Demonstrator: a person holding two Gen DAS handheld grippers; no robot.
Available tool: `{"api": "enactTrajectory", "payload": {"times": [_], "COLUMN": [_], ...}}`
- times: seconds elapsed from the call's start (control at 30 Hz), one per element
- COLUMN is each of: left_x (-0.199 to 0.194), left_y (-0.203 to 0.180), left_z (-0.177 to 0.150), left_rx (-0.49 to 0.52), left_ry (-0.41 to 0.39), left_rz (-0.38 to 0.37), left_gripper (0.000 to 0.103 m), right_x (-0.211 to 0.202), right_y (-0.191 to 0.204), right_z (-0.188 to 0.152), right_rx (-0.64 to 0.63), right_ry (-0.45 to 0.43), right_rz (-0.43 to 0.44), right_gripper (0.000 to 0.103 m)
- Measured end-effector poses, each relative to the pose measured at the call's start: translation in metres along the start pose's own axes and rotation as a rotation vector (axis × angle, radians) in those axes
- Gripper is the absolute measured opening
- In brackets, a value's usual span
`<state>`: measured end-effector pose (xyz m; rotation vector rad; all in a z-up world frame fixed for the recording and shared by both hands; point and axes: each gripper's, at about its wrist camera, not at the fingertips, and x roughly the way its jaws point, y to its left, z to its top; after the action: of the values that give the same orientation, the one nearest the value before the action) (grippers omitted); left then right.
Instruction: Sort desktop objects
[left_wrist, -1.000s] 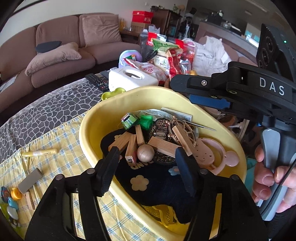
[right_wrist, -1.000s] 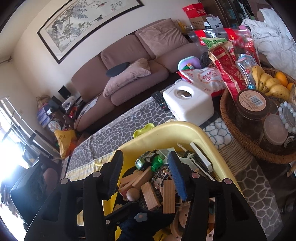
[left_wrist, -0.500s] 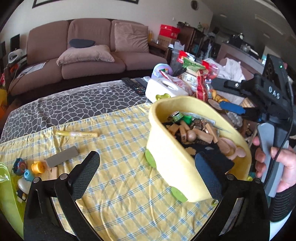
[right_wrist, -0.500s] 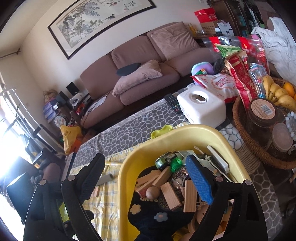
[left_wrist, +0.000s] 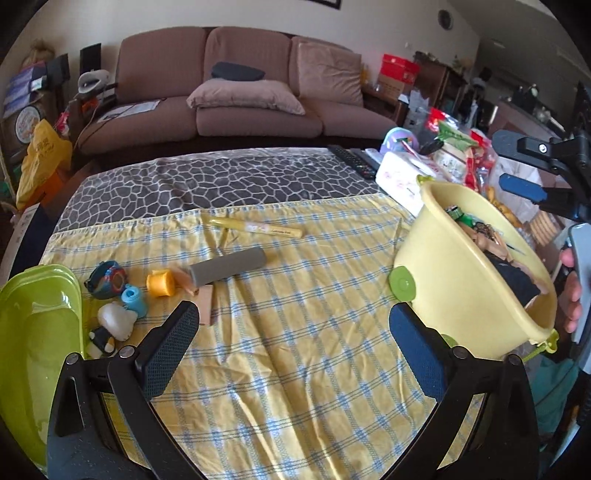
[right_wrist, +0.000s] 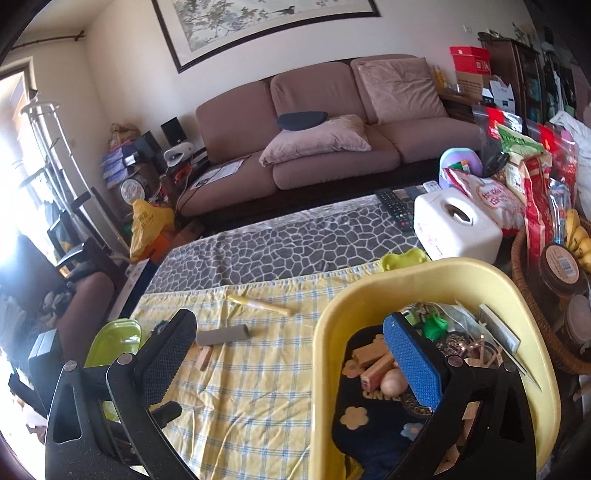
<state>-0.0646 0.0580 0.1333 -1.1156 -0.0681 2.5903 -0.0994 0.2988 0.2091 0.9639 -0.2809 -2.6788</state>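
A yellow tub (left_wrist: 476, 291) full of wooden blocks and trinkets stands at the right of the checked cloth (left_wrist: 303, 325); it also shows in the right wrist view (right_wrist: 417, 280). My left gripper (left_wrist: 295, 347) is open and empty above the cloth. My right gripper (right_wrist: 291, 365) is open and empty, its right finger over the tub. On the cloth lie a grey cylinder (left_wrist: 229, 266), a yellow pen (left_wrist: 258, 228), a yellow spool (left_wrist: 160, 283), a wooden block (left_wrist: 206, 311) and several small toys (left_wrist: 114, 306). A green tray (left_wrist: 33, 332) sits at the left edge.
A white tissue box (right_wrist: 456, 225), snack bags (right_wrist: 517, 166) and a wicker basket (right_wrist: 535, 314) with jars and bananas crowd the right. Remotes (right_wrist: 397, 206) lie on the grey patterned cover. A sofa (right_wrist: 325, 136) stands behind the table.
My left gripper has pulled back from over the tub to the left and opened wide. My right gripper has opened wide and backed off a little.
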Motion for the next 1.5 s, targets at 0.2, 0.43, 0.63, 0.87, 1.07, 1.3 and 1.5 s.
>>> {"api": "enactTrajectory", "payload": {"times": [0.2, 0.43, 0.63, 0.87, 1.07, 1.3, 1.5], "left_x": [-0.002, -0.016, -0.021, -0.01, -0.008, -0.009, -0.002], "left_y": [0.042, 0.097, 0.127, 0.155, 0.181, 0.187, 0.177], "left_z": [-0.012, -0.018, -0.019, -0.015, -0.014, -0.017, -0.019], "left_rx": [-0.091, -0.234, -0.293, -0.302, -0.354, -0.358, -0.284], "left_ry": [0.009, -0.023, -0.035, -0.009, -0.009, -0.004, 0.044], "left_rz": [0.003, 0.031, 0.051, 0.062, 0.043, 0.069, 0.151], "left_gripper": [0.103, 0.103, 0.103, 0.103, 0.103, 0.103, 0.103], "right_x": [0.022, 0.044, 0.071, 0.1, 0.119, 0.14, 0.149], "right_y": [0.034, 0.071, 0.08, 0.091, 0.1, 0.117, 0.131], "right_z": [-0.004, -0.013, -0.024, -0.038, -0.051, -0.066, -0.073], "right_rx": [-0.048, -0.12, -0.121, -0.129, -0.141, -0.169, -0.184], "right_ry": [0.035, 0.075, 0.126, 0.191, 0.235, 0.29, 0.3], "right_rz": [0.021, 0.047, 0.042, 0.025, 0.021, 0.023, 0.025], "right_gripper": [0.102, 0.103, 0.102, 0.102, 0.102, 0.102, 0.102]}}
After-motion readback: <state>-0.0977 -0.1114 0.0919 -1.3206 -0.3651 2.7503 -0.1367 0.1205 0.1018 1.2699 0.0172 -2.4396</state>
